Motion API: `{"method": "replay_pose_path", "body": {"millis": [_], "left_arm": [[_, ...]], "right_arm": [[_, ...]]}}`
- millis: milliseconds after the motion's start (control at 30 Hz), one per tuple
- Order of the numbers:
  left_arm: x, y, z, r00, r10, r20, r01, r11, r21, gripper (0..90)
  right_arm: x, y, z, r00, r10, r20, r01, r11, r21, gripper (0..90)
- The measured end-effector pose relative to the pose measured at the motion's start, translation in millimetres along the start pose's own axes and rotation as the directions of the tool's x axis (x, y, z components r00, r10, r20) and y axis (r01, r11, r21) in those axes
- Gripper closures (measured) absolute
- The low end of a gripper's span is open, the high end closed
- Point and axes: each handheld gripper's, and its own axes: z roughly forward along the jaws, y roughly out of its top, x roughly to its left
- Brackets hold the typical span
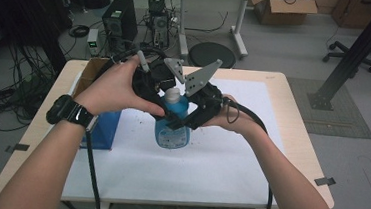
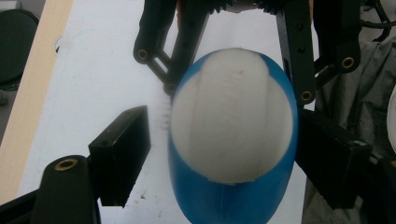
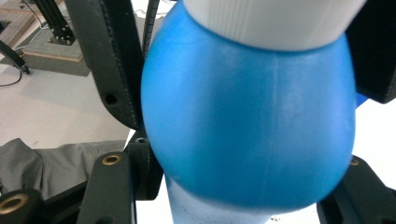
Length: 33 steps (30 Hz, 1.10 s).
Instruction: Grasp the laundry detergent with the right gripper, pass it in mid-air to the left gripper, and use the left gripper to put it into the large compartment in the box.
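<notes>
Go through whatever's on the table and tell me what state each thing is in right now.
Blue bottle: upright on the white mat, white cap on.
Left gripper: open, jaws either side of the cap, gap showing on one side.
Right gripper: around the bottle's body; grip unclear.
Cardboard box: top open.

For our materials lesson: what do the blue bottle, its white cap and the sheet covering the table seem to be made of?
Blue rounded bottle: probably plastic, smooth with a soft sheen and a faint moulded seam line.
White ribbed cap: probably matte plastic, with fine ridges along its side.
White table sheet: looks like paper or thin matte board, flat and speckled with dark marks; uncertain.
</notes>
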Motion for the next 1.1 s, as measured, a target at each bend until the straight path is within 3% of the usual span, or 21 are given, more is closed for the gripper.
{"method": "replay_pose_path", "body": {"millis": [367,800,1100], "left_arm": [[-0.2,1.2,2.1,1.0,0.001,-0.005,-0.001,0.9998,0.021,26.0],[-1.3,4.2,4.3,0.9996,0.009,0.026,-0.01,0.9993,0.035,36.7],[-0.4,5.8,3.6,0.9996,-0.006,0.028,0.004,0.9985,0.055,37.8]], "right_arm": [[0.0,-0.8,1.1,1.0,-0.002,-0.001,0.002,1.0,0.005,43.0],[0.1,-1.6,1.9,1.0,-0.003,-0.004,0.003,1.0,0.017,43.0],[-0.5,-2.3,2.8,1.0,-0.003,-0.006,0.003,1.0,0.021,42.9]]}}
